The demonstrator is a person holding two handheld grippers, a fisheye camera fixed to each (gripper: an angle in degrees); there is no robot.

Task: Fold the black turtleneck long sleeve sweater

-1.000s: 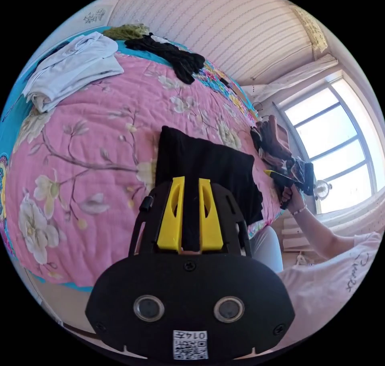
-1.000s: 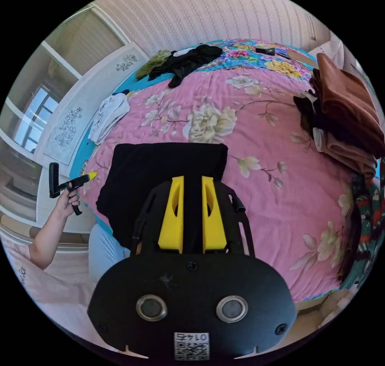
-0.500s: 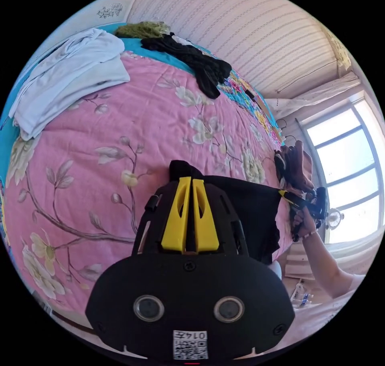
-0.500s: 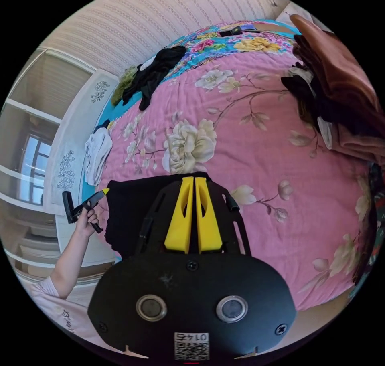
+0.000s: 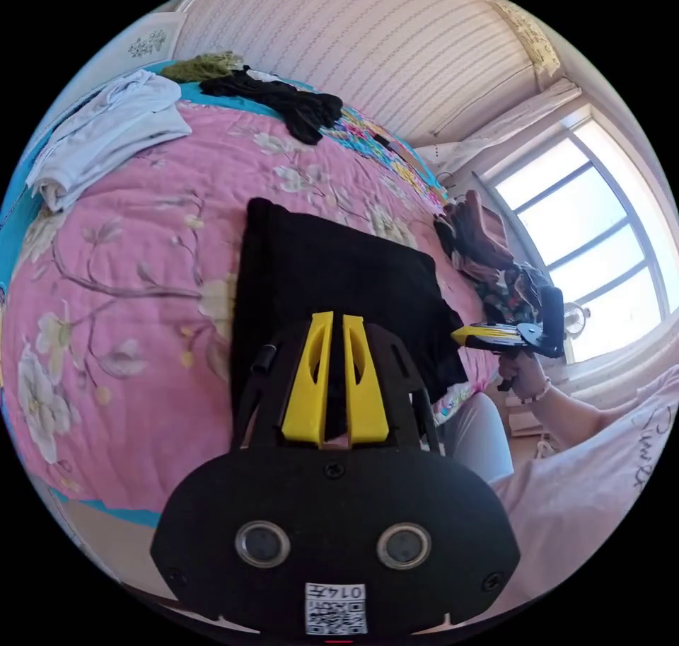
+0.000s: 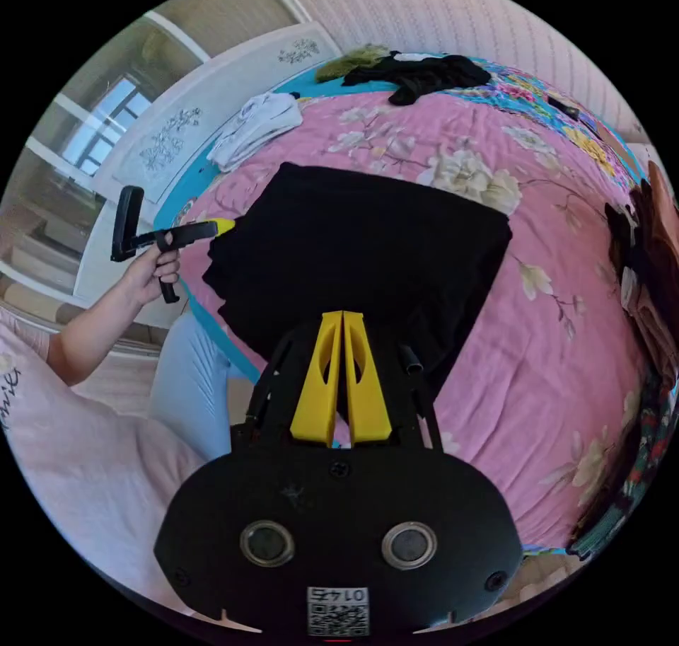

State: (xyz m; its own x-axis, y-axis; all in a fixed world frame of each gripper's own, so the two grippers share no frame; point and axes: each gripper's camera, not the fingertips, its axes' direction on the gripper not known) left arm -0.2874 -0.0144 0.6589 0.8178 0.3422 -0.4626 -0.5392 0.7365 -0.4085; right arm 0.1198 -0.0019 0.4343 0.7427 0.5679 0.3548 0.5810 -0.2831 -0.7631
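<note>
The black sweater lies folded into a rectangle on the pink flowered quilt, its near edge drooping over the bed's side. My left gripper hovers over its near part, jaws almost together with only a dark slit between them. In the right gripper view the sweater spreads wide; my right gripper is shut above its near edge, nothing clearly pinched. The left gripper, held in a hand, touches the sweater's left corner. The right gripper sits by the right corner.
A white garment and a dark heap of clothes lie at the bed's far side. Folded brown clothes are stacked near the window. The person's arm and pale trousers are at the bed's edge.
Both grippers went from open to shut, reached forward to the sweater's far edge, then drew back and higher. The sweater's far edge stays by the same flower.
</note>
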